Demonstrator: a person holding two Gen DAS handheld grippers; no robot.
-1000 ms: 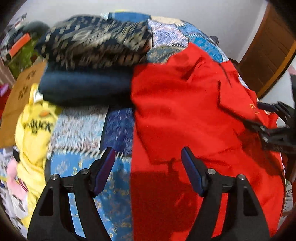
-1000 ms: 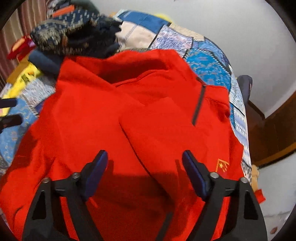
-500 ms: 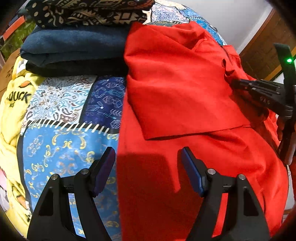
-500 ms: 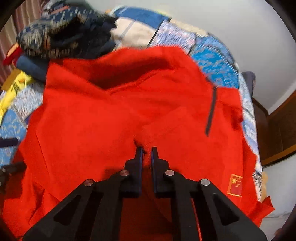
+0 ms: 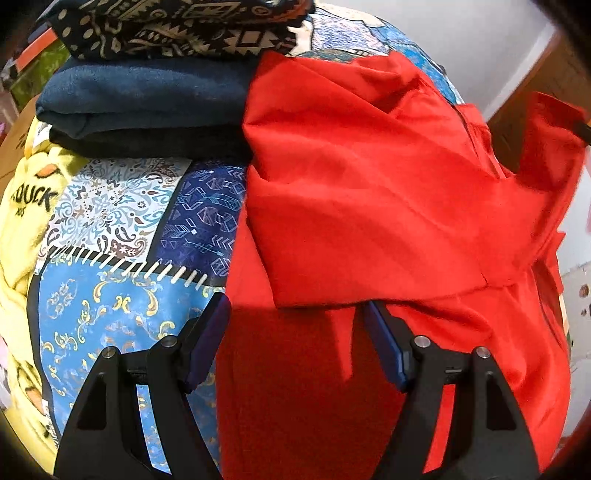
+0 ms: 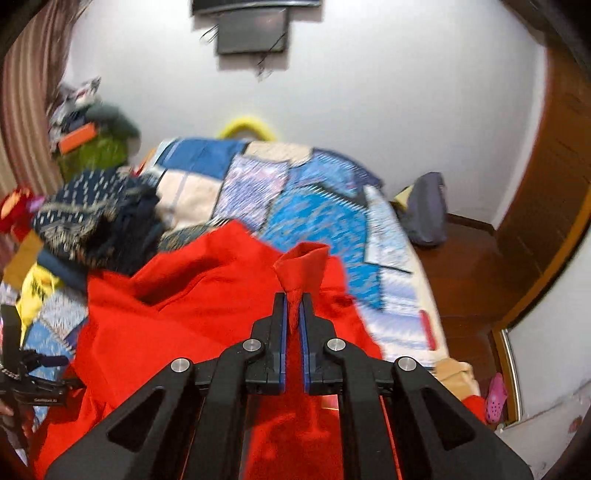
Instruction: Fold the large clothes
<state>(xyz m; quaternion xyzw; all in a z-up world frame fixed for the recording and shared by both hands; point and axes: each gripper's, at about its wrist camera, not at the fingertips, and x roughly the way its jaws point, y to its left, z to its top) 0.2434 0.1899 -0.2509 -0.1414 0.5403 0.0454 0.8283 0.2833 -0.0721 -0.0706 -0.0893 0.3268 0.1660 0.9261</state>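
Note:
A large red garment (image 5: 369, 192) lies spread on a patchwork bedspread (image 5: 122, 295), partly folded over itself. My left gripper (image 5: 295, 325) is open and empty, low over the garment's near left edge. My right gripper (image 6: 293, 306) is shut on a bunched fold of the red garment (image 6: 301, 262) and holds it lifted above the bed. The lifted part shows as a raised red flap (image 5: 550, 147) at the right of the left wrist view. The left gripper (image 6: 33, 376) also shows at the far left of the right wrist view.
A stack of folded clothes, dark blue (image 5: 147, 103) under a patterned one (image 5: 177, 26), sits at the garment's far left. A yellow printed cloth (image 5: 26, 206) lies at the bed's left edge. A wooden door (image 6: 546, 177) and a grey bag (image 6: 424, 210) are right of the bed.
My right gripper closed on a fold of the red garment and has raised it up off the bed. My left gripper moved closer and lower to the garment's left edge, staying open.

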